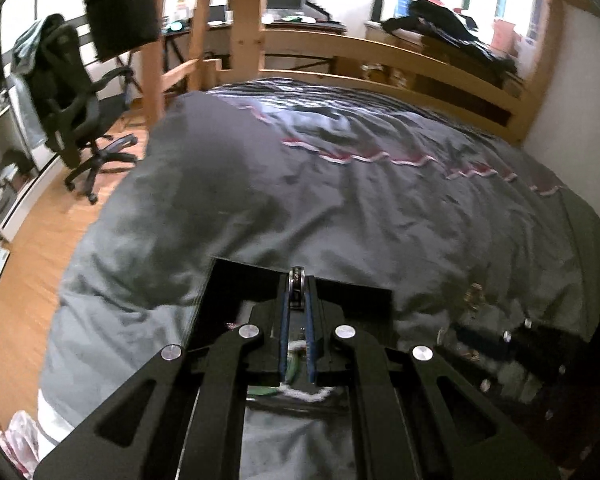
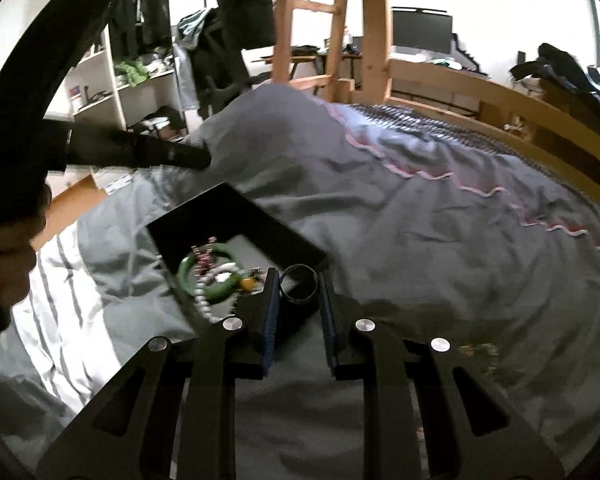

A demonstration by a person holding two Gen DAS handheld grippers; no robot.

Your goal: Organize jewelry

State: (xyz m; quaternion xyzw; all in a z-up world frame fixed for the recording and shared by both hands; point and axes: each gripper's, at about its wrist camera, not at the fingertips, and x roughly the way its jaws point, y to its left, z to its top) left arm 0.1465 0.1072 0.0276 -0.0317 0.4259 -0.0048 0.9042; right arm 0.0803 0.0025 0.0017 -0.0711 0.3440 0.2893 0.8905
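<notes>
In the left wrist view my left gripper (image 1: 298, 292) is shut on a dark bangle (image 1: 298, 280) held edge-on, above a black jewelry tray (image 1: 224, 292) on the grey bed cover. A green bangle (image 1: 290, 376) and white beads show below the fingers. In the right wrist view my right gripper (image 2: 298, 286) holds a dark ring-shaped bangle (image 2: 298, 283) between its pads, over the near corner of the black tray (image 2: 236, 208). The tray holds a green bangle (image 2: 188, 276), white beads and small colored pieces. The left gripper's body (image 2: 140, 152) shows beyond the tray.
The grey duvet (image 2: 400, 240) covers the bed, with a wooden bed frame (image 2: 480, 92) behind. More jewelry (image 1: 474, 292) lies loose on the cover at the right. An office chair (image 1: 72, 112), shelves (image 2: 112, 72) and a desk stand beyond the bed.
</notes>
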